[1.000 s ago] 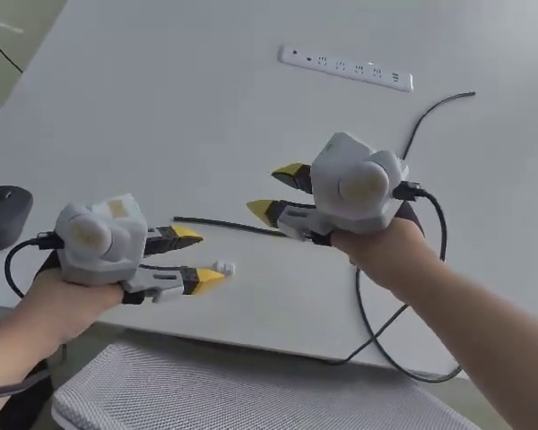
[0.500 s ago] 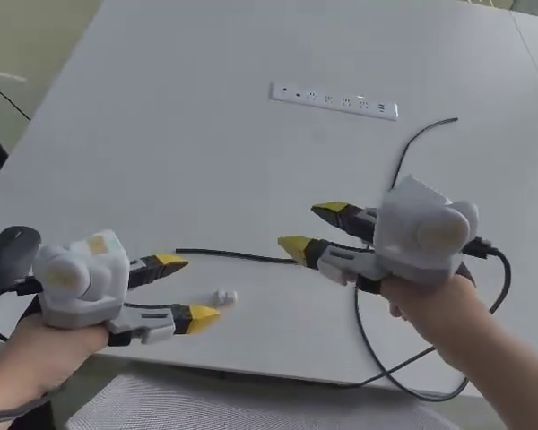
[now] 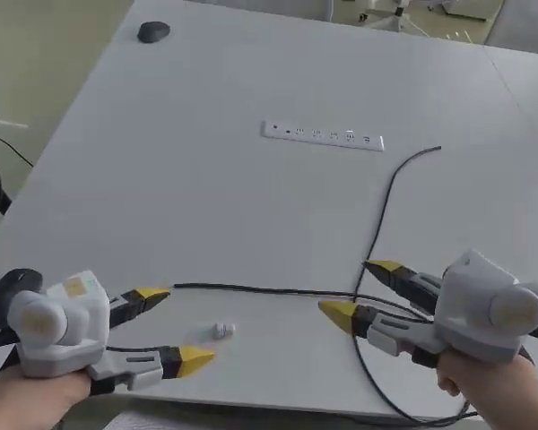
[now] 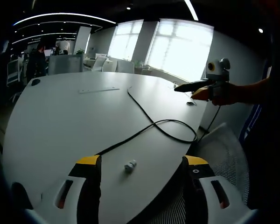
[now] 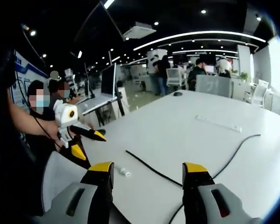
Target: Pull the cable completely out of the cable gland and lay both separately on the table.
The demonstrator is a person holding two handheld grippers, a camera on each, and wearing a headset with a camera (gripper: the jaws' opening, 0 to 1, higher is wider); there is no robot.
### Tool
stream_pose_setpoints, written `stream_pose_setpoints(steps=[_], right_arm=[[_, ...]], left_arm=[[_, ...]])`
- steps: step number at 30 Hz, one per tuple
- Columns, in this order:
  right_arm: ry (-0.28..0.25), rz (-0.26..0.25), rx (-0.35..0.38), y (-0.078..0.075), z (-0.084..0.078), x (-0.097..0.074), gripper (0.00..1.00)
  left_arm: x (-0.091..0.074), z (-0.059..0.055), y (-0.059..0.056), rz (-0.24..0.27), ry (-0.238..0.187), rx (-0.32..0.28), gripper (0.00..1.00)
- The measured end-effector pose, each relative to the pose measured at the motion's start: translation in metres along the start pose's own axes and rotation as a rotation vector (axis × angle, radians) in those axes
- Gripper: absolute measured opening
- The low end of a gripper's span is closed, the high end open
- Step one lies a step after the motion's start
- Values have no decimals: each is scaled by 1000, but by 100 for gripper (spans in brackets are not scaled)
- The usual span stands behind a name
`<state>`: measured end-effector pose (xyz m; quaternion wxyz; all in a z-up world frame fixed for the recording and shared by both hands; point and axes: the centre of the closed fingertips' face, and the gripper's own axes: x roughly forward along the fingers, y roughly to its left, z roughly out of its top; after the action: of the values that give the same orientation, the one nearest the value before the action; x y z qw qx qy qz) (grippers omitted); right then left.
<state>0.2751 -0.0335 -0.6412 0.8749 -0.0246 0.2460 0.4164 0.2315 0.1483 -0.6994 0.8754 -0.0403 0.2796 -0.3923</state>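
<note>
1. Cable gland (image 3: 221,331): small, white; lying on the table (image 3: 206,197) near its front edge; just beside the cable, apart from it, not touching.
2. Cable (image 3: 269,290): thin, black; flat on the table; long axis running crosswise, from the left gripper (image 3: 172,327) toward the right gripper (image 3: 361,288); free end just ahead of the left gripper's far jaw tip, with no gland on it; far stretch mixed with other black leads near the right gripper, course there not clear.
3. Left gripper: nearer of the two to the gland; gland straight ahead, a little beyond the tips and between the lines of the two jaws; jaws spread wide; holding nothing, touching nothing.
4. Right gripper: well apart from the gland, pointed back toward it along the cable; jaws spread, nothing pinched; in the head view set over the cable's right-hand stretch; contact with the cable not determinable, probably none.
5. Judgement: gland and cable parted, both on the table; task likely complete; if any adjustment were wanted, a short forward reach by the left gripper for the gland; a pinch across the long axis for the cable.
</note>
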Motion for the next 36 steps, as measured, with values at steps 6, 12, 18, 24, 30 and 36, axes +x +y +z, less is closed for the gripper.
stream_pose_setpoints(steps=[6,12,18,24,30,36], right_arm=[[26,2,35,0,-26,-18,64],[59,15,61,3,-50,-31,68],[97,30,72,7,-67,-36,74],[199,57,50,12,-91,-37,78],[251,65,78,12,-102,-37,90],[261,74,76,14,-103,-36,95]], left_arm=[[-8,-2,-1,12,7,-10,75],[-16,-8,-3,23,21,-20,81],[-22,-17,-3,38,46,-27,87],[-26,-22,-2,46,64,-36,91],[-27,-27,2,45,111,-34,97],[-31,-31,10,50,151,-53,99]])
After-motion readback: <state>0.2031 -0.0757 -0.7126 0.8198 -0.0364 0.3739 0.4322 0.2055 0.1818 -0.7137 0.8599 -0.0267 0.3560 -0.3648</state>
